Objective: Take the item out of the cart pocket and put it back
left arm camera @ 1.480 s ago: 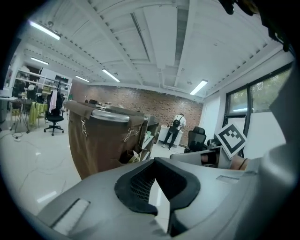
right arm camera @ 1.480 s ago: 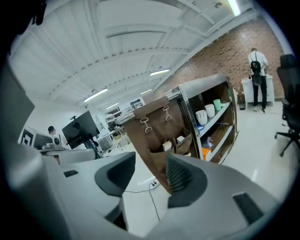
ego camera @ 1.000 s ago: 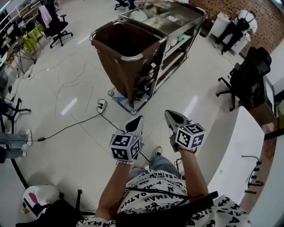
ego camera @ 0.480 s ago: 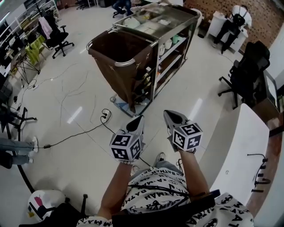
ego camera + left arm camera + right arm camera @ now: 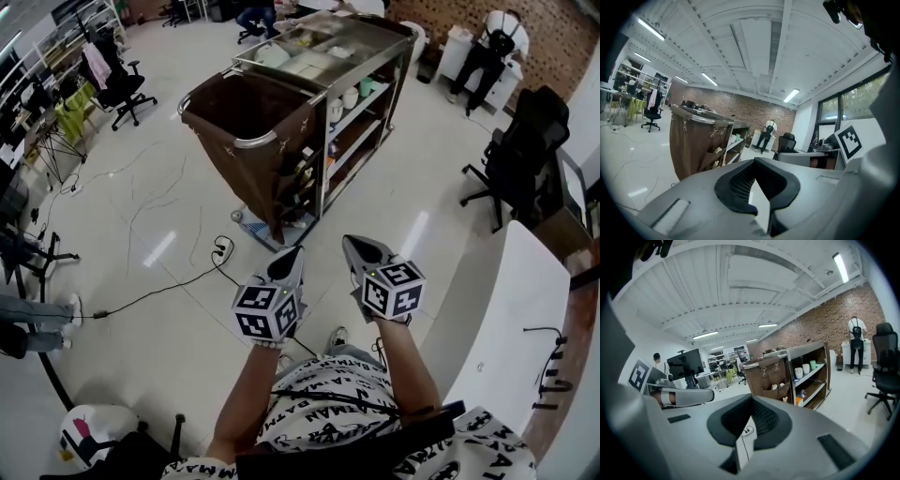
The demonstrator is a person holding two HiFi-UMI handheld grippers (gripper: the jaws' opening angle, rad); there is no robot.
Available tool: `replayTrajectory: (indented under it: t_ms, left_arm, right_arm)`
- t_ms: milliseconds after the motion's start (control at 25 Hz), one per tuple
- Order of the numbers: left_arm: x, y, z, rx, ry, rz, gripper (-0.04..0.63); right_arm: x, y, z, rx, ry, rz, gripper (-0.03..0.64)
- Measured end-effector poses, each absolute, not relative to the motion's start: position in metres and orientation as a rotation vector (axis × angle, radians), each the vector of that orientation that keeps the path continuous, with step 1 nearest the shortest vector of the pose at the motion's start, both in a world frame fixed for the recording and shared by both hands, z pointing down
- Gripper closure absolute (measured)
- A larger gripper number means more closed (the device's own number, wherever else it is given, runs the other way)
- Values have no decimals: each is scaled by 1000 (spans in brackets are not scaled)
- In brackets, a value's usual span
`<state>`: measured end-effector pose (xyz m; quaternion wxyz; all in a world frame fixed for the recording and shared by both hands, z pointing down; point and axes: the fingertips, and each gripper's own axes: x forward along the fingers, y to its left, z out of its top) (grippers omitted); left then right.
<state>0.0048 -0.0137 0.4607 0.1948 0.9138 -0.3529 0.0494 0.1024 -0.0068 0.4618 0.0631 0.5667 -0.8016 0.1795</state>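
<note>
The left tool (image 5: 292, 253) and right tool (image 5: 350, 244) are hanging shut and empty, well apart from the cart (image 5: 281, 112). Items (image 5: 774, 386) are sitting in its pocket (image 5: 778, 392). This is fitting approach or finish alike; any reach is needing jaws opened early.

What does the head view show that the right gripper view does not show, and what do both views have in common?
Only the head view shows the person's patterned shirt and the trays on top of the cart. Only the right gripper view shows the ceiling lights and a big dark screen. Both show the cart with its brown bag, the cups on its shelf, and a black office chair.
</note>
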Motion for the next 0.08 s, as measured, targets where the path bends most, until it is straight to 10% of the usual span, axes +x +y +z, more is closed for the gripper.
replayTrajectory:
  t_ms: [80]
  left_arm:
    - [8,-14,461,2555,-986,134,594]
  right_arm:
    - [105,-7,462,1715,-2421,542,611]
